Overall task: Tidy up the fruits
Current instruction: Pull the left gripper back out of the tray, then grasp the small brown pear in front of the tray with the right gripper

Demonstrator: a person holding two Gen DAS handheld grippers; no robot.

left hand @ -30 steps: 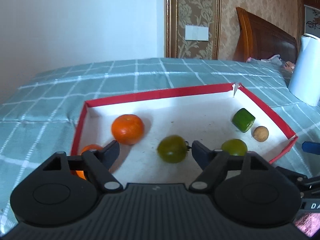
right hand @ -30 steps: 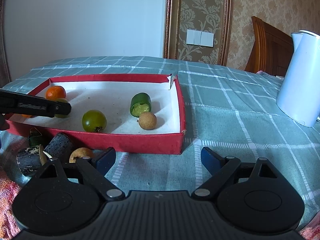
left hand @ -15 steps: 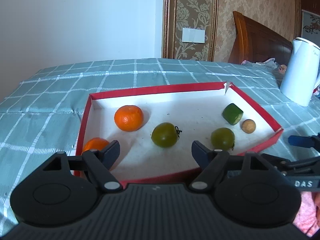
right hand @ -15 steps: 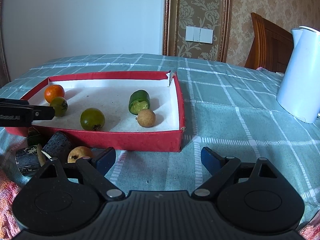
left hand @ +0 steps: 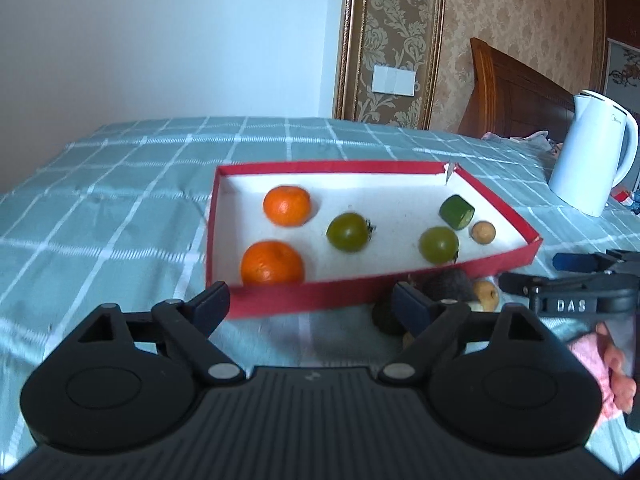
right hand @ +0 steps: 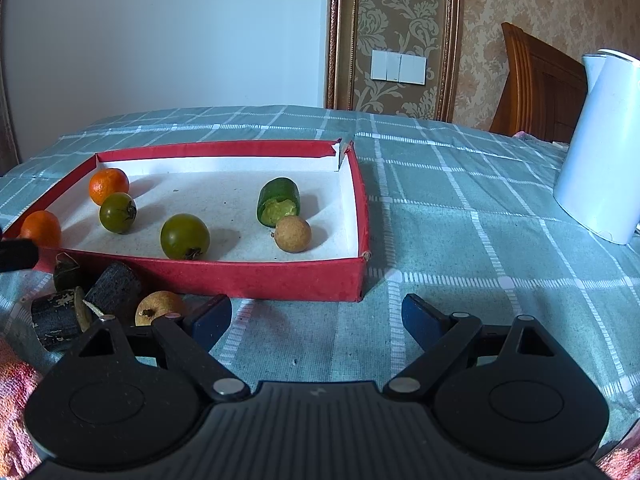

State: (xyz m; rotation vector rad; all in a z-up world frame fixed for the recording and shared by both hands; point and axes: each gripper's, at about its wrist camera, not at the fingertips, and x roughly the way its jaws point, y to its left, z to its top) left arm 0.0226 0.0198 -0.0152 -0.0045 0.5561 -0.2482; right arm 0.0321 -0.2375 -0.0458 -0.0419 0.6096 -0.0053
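Both tools are empty with their jaws spread wide: the left hand-held gripper (left hand: 310,300) hangs over the near left corner of the red tray (right hand: 260,276), and the right hand-held gripper (right hand: 316,320) sits low over the checked cloth (right hand: 460,208) just outside the tray's near wall. Inside the tray lie two oranges (left hand: 287,205) at the left end, two smooth green tomatoes (right hand: 185,236) in the middle, and a cut green cucumber piece (right hand: 279,201) beside a small rough tan fruit (right hand: 292,233) at the right end. Still outside, against the near wall's left part, sit dark, rough-skinned cylinders (right hand: 114,290) and a pale round fruit (right hand: 158,312). The likely trouble is rolling: the round fruit is smooth and hard, so a slightly off-centre pinch could squirt it along the soft, wrinkled cloth. The tray looks like thin card with a torn far corner, so a nudge from either gripper may shift it and jostle its contents.
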